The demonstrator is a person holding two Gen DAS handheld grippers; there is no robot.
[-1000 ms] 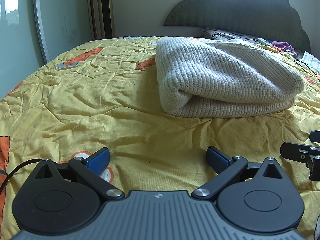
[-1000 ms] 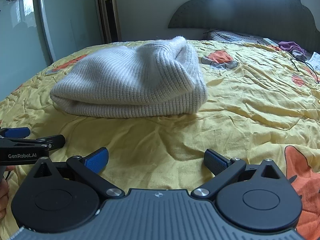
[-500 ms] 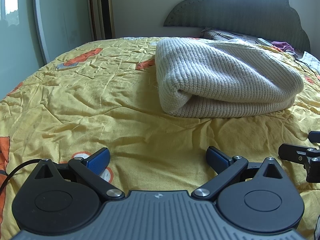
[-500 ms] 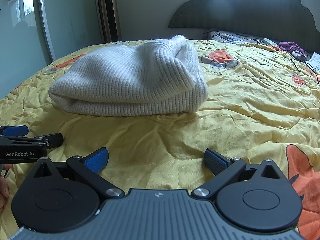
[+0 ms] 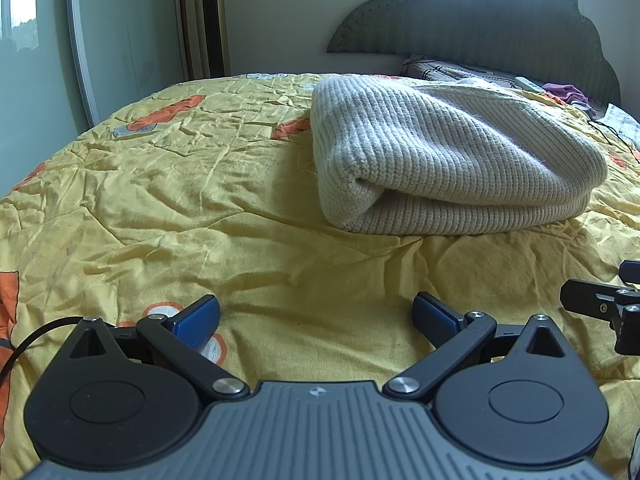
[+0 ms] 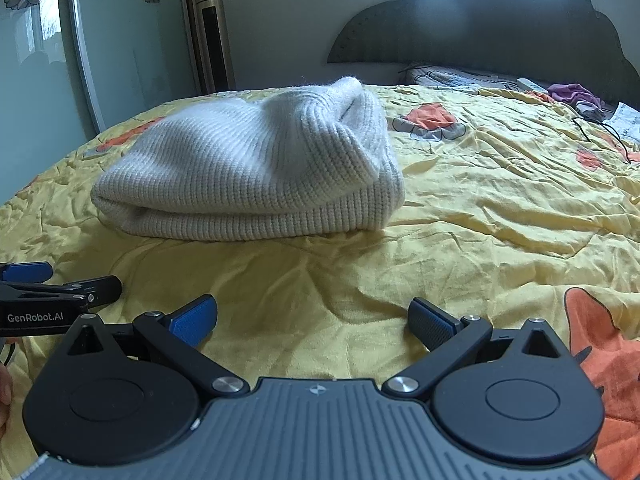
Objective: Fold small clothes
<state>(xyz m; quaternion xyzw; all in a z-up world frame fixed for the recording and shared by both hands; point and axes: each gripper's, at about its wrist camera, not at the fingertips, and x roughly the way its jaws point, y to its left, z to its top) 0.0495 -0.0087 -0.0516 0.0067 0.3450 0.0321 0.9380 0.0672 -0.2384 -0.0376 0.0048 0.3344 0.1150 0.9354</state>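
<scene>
A cream ribbed knit garment lies folded in a thick bundle on the yellow bedspread; it also shows in the right wrist view. My left gripper is open and empty, low over the bedspread, short of the bundle's near edge. My right gripper is open and empty, also short of the bundle. Each gripper shows at the edge of the other's view: the right one and the left one.
A dark padded headboard and pillows stand at the far end. Purple clothes, a remote and a black cable lie at the far right. A tower fan and a glass door stand on the left.
Both grippers have barely shifted; the bundle sits slightly further left in the right wrist view. Nothing was grasped or released.
</scene>
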